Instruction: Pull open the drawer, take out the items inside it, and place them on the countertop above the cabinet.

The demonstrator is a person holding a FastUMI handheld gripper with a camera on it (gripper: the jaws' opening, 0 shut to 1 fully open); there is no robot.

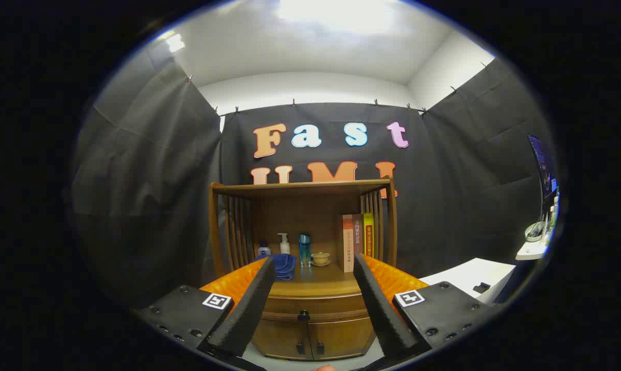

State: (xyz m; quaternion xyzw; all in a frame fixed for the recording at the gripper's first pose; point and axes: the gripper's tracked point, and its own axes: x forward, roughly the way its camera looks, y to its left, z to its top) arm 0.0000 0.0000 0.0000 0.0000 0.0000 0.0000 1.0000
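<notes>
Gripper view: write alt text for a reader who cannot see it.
The open gripper faces a wooden cabinet whose drawer is shut, its dark knob between the fingers. On the countertop beyond stand bottles, a blue cloth, a small cup and books.

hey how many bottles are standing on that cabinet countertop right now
3. A small dark bottle behind the blue cloth, a white pump bottle beside it, and a tall blue bottle next to the cup. The open gripper hides none.
</notes>
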